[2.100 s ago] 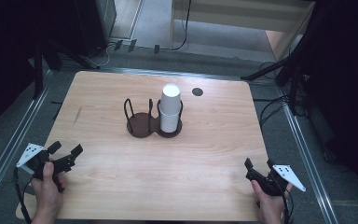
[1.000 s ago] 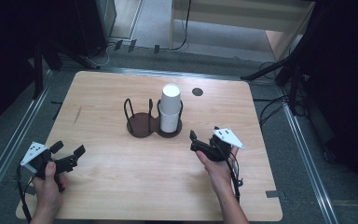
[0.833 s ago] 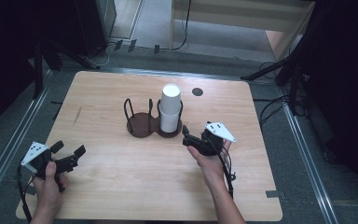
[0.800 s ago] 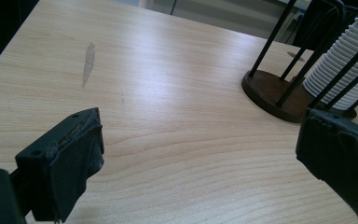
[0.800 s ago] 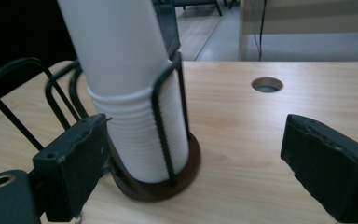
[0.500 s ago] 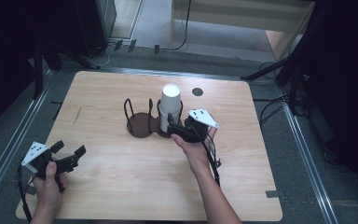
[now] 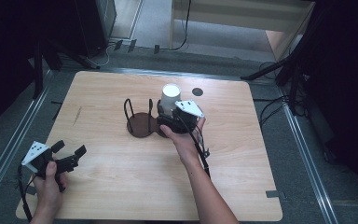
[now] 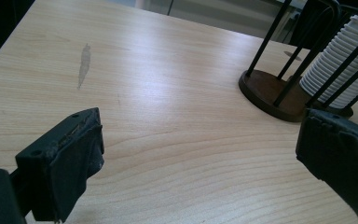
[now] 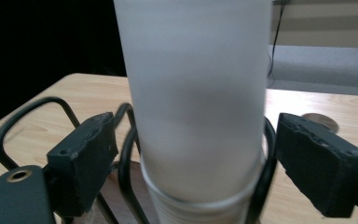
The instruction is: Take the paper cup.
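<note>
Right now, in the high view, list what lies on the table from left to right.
left gripper → empty half of the dark wire holder → stack of white cups → right gripper, at the stack with its body just right of it → small dark disc

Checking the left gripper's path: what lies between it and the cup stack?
In the high view, bare tabletop runs from the left gripper to the rack's empty near ring; the cup stack stands in the far ring.

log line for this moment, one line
right gripper: jaws closing around cup stack, not touching | left gripper: open, idle | holder: on table
</note>
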